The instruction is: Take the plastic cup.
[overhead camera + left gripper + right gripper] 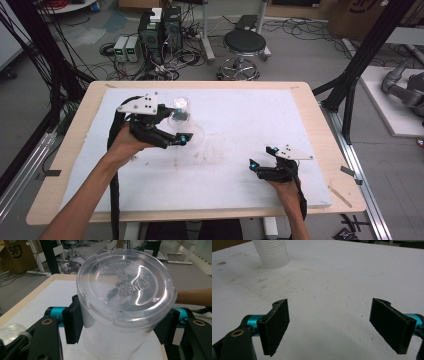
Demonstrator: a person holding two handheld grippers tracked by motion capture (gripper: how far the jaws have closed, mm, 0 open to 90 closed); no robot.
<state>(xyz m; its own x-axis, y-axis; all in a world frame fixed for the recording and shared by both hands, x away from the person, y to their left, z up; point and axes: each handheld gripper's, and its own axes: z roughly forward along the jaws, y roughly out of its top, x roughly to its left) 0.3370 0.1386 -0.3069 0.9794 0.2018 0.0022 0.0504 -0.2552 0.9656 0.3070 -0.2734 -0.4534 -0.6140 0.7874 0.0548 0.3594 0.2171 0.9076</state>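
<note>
My left gripper point(181, 131) is shut on a clear plastic cup point(125, 290), its black pads point(73, 323) pressing the cup's two sides. In the left gripper view the cup's embossed round base faces the camera. From the high view the cup point(192, 132) hangs low over the left middle of the white board point(240, 120). Just behind it stands a stack of clear ribbed cups point(180, 107), also at the top left of the right gripper view point(272, 252). My right gripper point(263, 156) rests near the board's front right, open, with nothing between its pads point(329, 325).
The white board lies on a wooden table point(320, 130) whose edges frame it. Beyond the far edge are a black stool point(244, 42), computer boxes point(160, 30) and tangled cables on the floor. Black frame posts point(360, 65) stand at both sides.
</note>
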